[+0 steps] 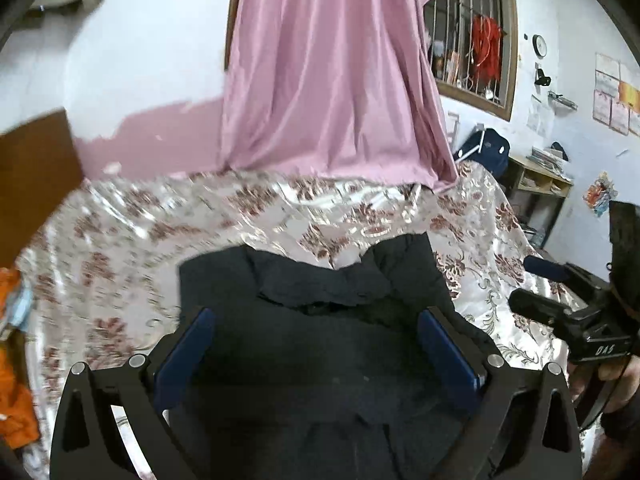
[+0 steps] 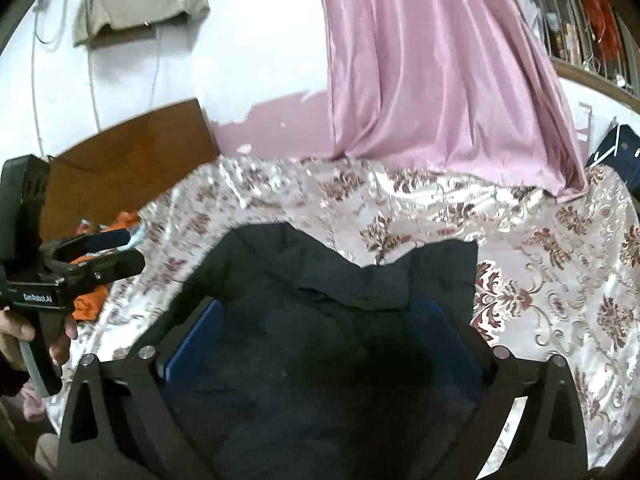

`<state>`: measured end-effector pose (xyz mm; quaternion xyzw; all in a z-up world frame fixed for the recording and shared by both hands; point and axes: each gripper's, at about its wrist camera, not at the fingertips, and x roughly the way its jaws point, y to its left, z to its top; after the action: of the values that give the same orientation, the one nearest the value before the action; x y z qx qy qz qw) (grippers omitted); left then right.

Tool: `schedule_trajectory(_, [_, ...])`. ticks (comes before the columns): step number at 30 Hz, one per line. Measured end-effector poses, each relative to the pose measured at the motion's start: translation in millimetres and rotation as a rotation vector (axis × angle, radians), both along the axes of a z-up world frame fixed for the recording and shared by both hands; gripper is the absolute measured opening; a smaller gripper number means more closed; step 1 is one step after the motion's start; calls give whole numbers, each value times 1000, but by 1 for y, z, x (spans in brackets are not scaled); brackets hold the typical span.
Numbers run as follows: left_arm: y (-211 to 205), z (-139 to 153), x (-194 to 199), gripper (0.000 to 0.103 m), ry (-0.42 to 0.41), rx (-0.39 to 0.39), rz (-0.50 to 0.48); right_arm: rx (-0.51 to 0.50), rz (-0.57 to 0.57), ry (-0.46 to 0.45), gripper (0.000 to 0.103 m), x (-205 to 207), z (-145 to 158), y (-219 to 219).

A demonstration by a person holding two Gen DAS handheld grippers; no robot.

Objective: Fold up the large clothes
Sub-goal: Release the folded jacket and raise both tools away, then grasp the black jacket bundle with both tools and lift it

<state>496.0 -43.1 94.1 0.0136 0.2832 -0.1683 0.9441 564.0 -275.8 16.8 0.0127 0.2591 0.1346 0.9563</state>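
Left tool (image 1: 316, 344): spread wide, grasping nothing, above the dark garment (image 1: 320, 380).
Right tool (image 2: 320, 336): likewise released.
Garment: lies on the floral bedspread (image 1: 120, 248).

Garment (image 1: 320, 360) flat on bedspread (image 1: 120, 248); curtain (image 1: 332, 80) behind.

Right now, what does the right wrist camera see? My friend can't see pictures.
A dark folded garment lies on a shiny flowered bedspread, below the open right gripper, which holds nothing. A pink curtain hangs behind, and the left gripper is at the left edge.
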Motion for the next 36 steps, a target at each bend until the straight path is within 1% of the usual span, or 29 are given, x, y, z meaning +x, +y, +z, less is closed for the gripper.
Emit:
schedule_trajectory(4, [6, 27, -55, 103, -76, 8, 12, 5, 4, -45, 100, -46, 20, 0])
schedule_trajectory(9, [11, 53, -118, 103, -154, -20, 20, -6, 12, -93, 100, -101, 41, 0])
schedule_trajectory(12, [13, 60, -150, 103, -192, -25, 24, -10, 22, -128, 101, -138, 53, -1])
schedule_trajectory(16, [13, 65, -189, 103, -224, -6, 34, -3, 38, -145, 101, -176, 62, 1])
schedule_trajectory(19, [14, 66, -213, 103, -235, 9, 38, -21, 55, -159, 101, -201, 67, 5])
schedule_trajectory(21, [15, 64, -228, 103, -243, 26, 46, -31, 62, -171, 101, -215, 68, 6])
schedule_trajectory(24, [18, 58, -241, 103, -242, 36, 53, -35, 67, -186, 101, -231, 67, 8])
schedule_trajectory(27, [27, 45, -250, 103, -218, 31, 61, -42, 71, -185, 101, -246, 59, 8])
schedule_trajectory(31, [36, 22, -260, 103, -186, 45, 70, -64, 70, -195, 101, -263, 44, 14])
schedule_trajectory(36, [47, -17, -267, 103, -117, 105, 58, -112, 75, -205, 101, -283, 23, 23])
